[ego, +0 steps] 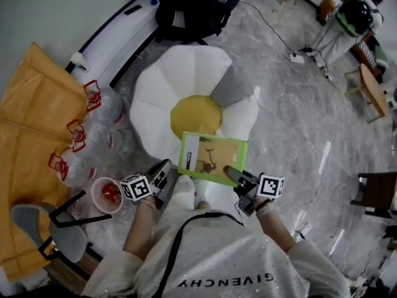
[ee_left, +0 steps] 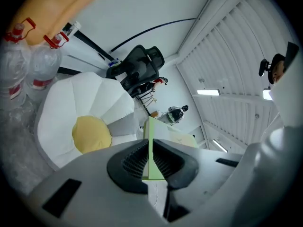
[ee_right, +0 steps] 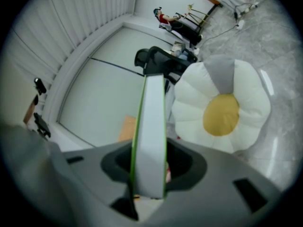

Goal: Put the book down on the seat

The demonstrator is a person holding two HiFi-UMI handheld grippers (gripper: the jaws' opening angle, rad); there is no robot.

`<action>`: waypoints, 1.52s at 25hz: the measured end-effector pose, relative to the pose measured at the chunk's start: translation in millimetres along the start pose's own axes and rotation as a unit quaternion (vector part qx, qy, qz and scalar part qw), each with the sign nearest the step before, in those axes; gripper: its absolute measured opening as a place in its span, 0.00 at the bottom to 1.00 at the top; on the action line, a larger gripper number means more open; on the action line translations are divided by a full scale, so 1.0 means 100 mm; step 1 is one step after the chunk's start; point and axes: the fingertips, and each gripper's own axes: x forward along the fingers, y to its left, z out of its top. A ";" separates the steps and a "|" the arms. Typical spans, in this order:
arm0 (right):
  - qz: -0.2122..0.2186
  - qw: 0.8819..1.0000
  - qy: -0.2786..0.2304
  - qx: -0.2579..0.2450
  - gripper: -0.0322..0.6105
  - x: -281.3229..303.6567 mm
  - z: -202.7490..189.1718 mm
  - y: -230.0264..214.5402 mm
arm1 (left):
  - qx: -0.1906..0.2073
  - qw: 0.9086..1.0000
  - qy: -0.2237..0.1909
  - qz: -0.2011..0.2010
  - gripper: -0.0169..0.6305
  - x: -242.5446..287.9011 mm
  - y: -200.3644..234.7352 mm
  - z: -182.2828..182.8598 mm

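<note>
- The book (ego: pixel 213 157), green-edged with a pale cover, was held face up between the two grippers. It was over the near petals of the flower-shaped seat cushion (ego: pixel 186 79), and its far edge overlapped the yellow centre (ego: pixel 195 115) in the head view.
- Whether it was actually resting on the cushion couldn't be made out, tbh.
- The left gripper (ego: pixel 166 174) was clamped on the book's near left corner. In the left gripper view a thin green edge of the book (ee_left: pixel 163 135) was seen pinched between the dark ribbed pads, with the jaws nearly together.
- The right gripper (ego: pixel 237 177) was closed on the near right corner. In the right gripper view the thick white page block (ee_right: pixel 152 122) was seen squeezed between the jaws, so they were kept partway apart, with the book filling the gap.
- The cushion was made up of white petals plus one grey petal (ego: pixel 232 87), and was laid on a marbled grey floor (ego: pixel 291 123).
- Clear water bottles with red handles (ego: pixel 93 101) and an orange cloth (ego: pixel 34 123) were seen to its left.
- A small round tub with something red in it (ego: pixel 107 194) was sat just beside the left gripper.
- A black office chair (ego: pixel 192 5) was parked beyond the cushion.
</note>
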 end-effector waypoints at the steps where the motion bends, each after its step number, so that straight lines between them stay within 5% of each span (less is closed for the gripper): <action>1: -0.001 1.000 -0.001 0.002 0.28 0.07 0.07 -0.02 | 0.002 1.000 0.009 -0.002 0.08 0.07 0.03 0.06; 10: -0.031 0.999 -0.016 0.037 0.28 0.61 0.38 -0.26 | -0.051 0.997 0.051 -0.009 0.08 0.28 0.43 0.12; 17: -0.069 0.996 -0.024 0.042 0.28 0.81 0.55 -0.52 | -0.035 0.997 0.039 -0.056 0.08 0.53 0.57 0.40; 23: -0.077 0.996 -0.047 0.028 0.28 0.93 0.85 -0.87 | -0.022 0.998 -0.018 -0.064 0.08 0.87 0.78 0.70; 34: -0.076 0.997 -0.015 0.021 0.28 1.59 0.79 -2.33 | -0.096 0.989 -0.105 -0.028 0.08 1.36 1.91 0.40; 38: -0.083 0.996 -0.016 0.026 0.28 1.89 0.72 -2.84 | -0.142 0.981 -0.117 -0.056 0.08 1.61 2.14 0.19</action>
